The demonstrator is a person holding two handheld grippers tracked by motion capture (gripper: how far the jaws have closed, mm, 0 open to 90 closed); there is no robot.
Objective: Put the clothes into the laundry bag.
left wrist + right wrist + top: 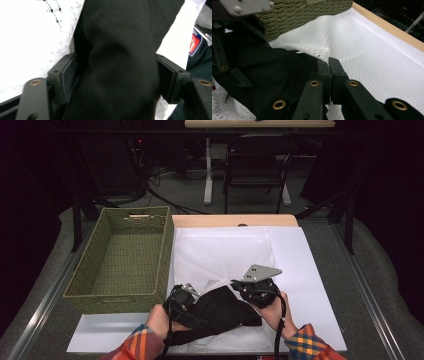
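Observation:
A black garment (222, 312) lies bunched at the near edge of the table, on top of a white mesh cloth (225, 250). My left gripper (199, 304) is at the garment's left side. In the left gripper view its jaws (117, 77) stand wide apart, with a thick fold of the black garment (120, 50) loose between them. My right gripper (234, 284) is at the garment's upper right corner. In the right gripper view it (329, 67) is shut, with the black garment's (274, 70) edge pinched at the tips.
A green woven basket (115, 301) stands left of the cloths, its wall close behind the garment (299, 15). The white mesh cloth (367, 50) spreads toward the wooden table edge (387, 25). A chair (257, 165) stands beyond the table.

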